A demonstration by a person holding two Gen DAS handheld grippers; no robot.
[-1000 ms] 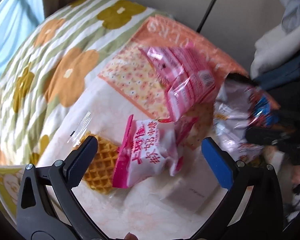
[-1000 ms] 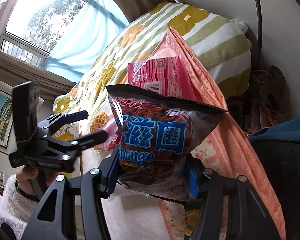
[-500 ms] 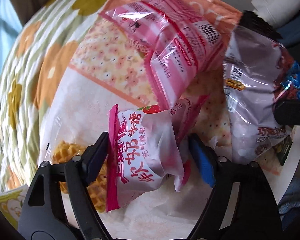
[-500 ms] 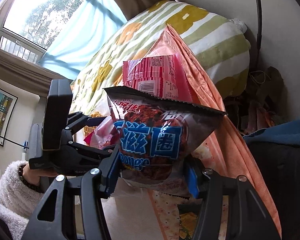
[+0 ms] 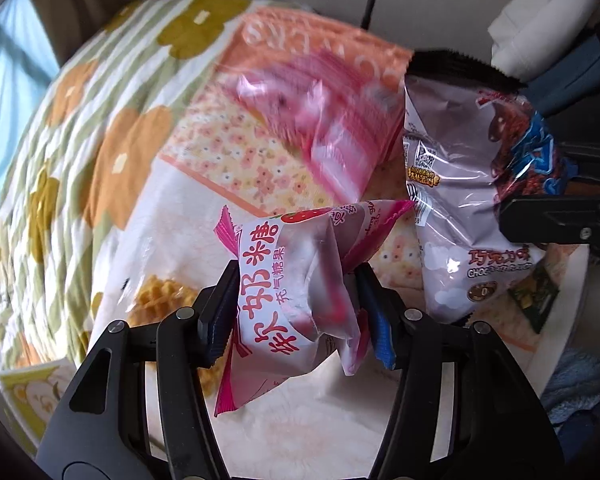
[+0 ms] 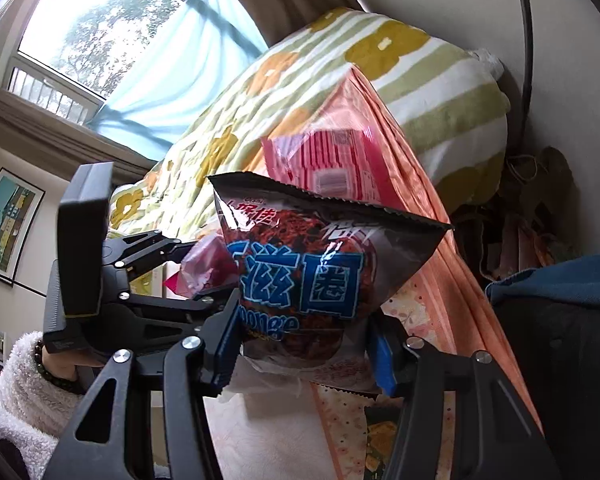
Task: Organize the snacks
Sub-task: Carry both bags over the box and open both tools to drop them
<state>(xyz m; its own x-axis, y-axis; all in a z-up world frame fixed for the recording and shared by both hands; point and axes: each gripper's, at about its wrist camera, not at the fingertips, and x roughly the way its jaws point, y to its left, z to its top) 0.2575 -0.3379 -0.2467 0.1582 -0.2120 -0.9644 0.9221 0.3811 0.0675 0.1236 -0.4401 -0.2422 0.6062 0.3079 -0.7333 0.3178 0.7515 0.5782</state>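
My left gripper [image 5: 296,312] is shut on a pink and white candy packet [image 5: 288,292] with red characters and holds it above the table. My right gripper [image 6: 304,344] is shut on a dark chocolate snack bag [image 6: 320,276] with blue characters. That bag also shows at the right of the left wrist view [image 5: 472,208]. The left gripper and its packet show at the left of the right wrist view [image 6: 204,268]. A pink striped snack bag [image 5: 332,136] lies blurred beyond, on an orange floral bag [image 5: 256,168].
A waffle packet [image 5: 160,304] lies on the white tablecloth [image 5: 300,420] behind the left finger. A small dark green packet [image 5: 536,300] lies at the right table edge. A flowered quilt [image 5: 80,128] is piled to the left. Clothes [image 5: 540,32] hang at the far right.
My left gripper has closed on the pink and white candy packet and lifted it off the table. The right gripper has kept hold of the chocolate snack bag, nearly still.
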